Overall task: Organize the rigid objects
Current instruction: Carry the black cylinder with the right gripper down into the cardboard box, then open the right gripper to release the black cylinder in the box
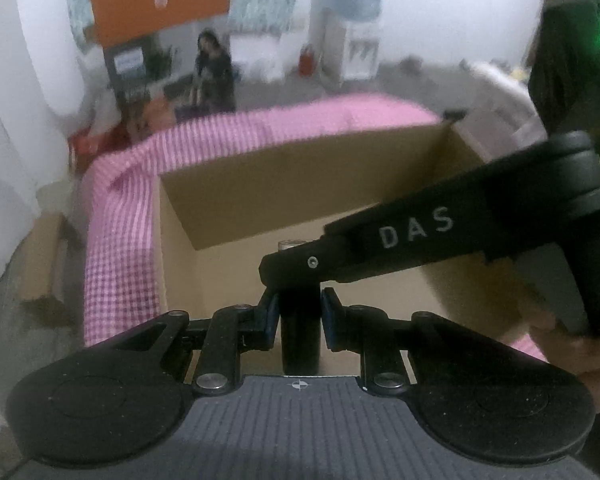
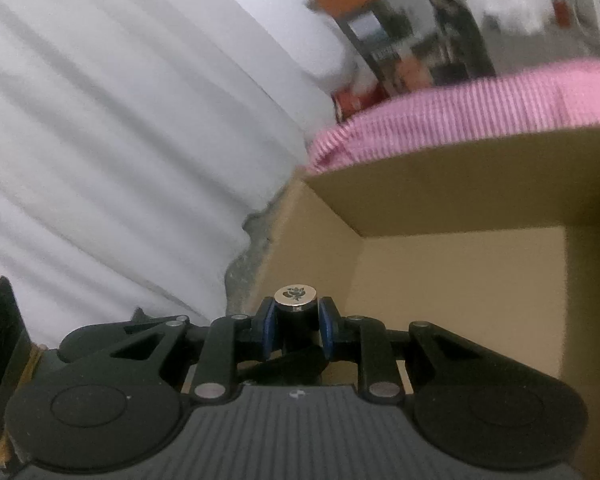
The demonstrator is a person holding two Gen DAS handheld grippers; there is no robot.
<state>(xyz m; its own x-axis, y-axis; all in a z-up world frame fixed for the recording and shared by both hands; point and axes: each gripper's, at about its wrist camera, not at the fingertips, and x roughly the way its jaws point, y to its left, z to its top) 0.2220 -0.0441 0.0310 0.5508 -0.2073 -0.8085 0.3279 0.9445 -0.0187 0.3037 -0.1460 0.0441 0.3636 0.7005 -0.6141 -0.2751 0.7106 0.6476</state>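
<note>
Black cylinder (image 2: 295, 316), silver rose-stamped cap, clamped in right gripper (image 2: 296, 330) above open cardboard box (image 1: 300, 168). Left gripper (image 1: 299, 312) around same cylinder, pads slightly apart; grip uncertain. Box floor bare where visible. Placement pending, sorting apparently early.

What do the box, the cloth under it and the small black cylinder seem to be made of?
Box: corrugated cardboard, matte tan, plain folded walls.
Cloth: woven fabric, pink-and-white check, draping softly at the corner.
Black cylinder: likely plastic or coated metal, with a shiny silver, probably metal, end cap bearing a rose mark.
</note>
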